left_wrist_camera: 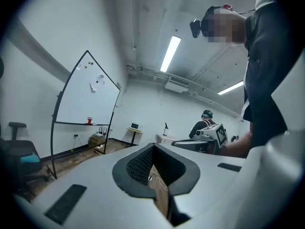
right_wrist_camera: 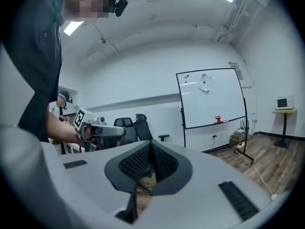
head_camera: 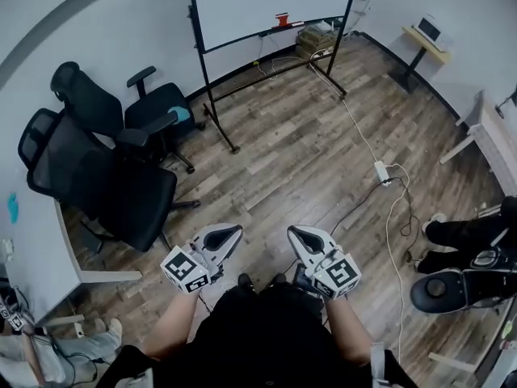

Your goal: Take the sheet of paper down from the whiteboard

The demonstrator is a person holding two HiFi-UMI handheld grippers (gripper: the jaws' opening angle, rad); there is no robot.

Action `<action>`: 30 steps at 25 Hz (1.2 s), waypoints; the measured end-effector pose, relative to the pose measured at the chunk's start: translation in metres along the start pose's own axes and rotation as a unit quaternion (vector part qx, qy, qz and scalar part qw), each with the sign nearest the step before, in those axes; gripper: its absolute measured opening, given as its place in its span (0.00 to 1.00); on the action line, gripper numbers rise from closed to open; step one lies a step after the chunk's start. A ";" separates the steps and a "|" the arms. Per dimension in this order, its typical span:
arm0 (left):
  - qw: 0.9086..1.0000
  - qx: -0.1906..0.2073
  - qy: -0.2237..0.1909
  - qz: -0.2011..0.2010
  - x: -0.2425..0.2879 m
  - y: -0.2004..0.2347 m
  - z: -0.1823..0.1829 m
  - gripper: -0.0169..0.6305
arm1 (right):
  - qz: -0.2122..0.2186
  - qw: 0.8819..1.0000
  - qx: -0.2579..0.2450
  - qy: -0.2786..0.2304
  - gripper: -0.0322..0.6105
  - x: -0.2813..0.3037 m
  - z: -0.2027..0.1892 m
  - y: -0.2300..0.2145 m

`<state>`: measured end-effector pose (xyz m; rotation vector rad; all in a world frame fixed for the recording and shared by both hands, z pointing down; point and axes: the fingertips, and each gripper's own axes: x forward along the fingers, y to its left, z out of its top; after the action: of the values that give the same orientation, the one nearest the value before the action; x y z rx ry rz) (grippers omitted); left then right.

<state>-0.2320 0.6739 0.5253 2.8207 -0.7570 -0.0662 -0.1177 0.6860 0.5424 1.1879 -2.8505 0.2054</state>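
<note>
start of the task, nothing done yet. the sheet (right_wrist_camera: 205, 82) hangs high on the whiteboard (right_wrist_camera: 214, 104) at the far end of the room, apparently pinned by one dark magnet, and we stand well apart from it. the left gripper (head_camera: 229, 234) and the right gripper (head_camera: 297, 234) are held level and near, side by side in front of us. each has its jaws pressed together with nothing between them. we judge that every step is left: walk to the board, spread one gripper's jaws, pinch the sheet and pull it free. counts: one whiteboard; one sheet on it; two small coloured dots (right_wrist_camera: 187, 75) near the board's upper left corner; one red thing (head_camera: 281, 18) on its tray; two black chairs (head_camera: 105, 176) at the left, one nearer and one farther; one power strip (head_camera: 381, 172) on the floor to the right, with cables running to it; one side table (head_camera: 422, 43) at far right; two grippers. the left gripper view also shows one second person (left_wrist_camera: 206, 120) far off, at the right.
</note>
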 end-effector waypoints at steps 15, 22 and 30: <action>0.998 0.022 0.048 -0.024 0.074 -0.044 -0.014 0.04 | -0.028 0.999 0.018 0.000 0.08 -0.086 -0.037 -0.079; 0.999 -0.004 0.053 -0.009 0.089 0.009 -0.017 0.04 | -0.050 0.997 0.044 0.027 0.08 -0.070 -0.048 -0.123; 1.000 -0.003 0.027 -0.007 0.129 0.121 0.012 0.04 | -0.037 0.996 0.050 0.068 0.08 0.021 -0.034 -0.175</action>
<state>-0.1801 0.5052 0.5422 2.8107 -0.7240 0.0067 -0.0085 0.5538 0.5964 1.2418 -2.7024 0.4135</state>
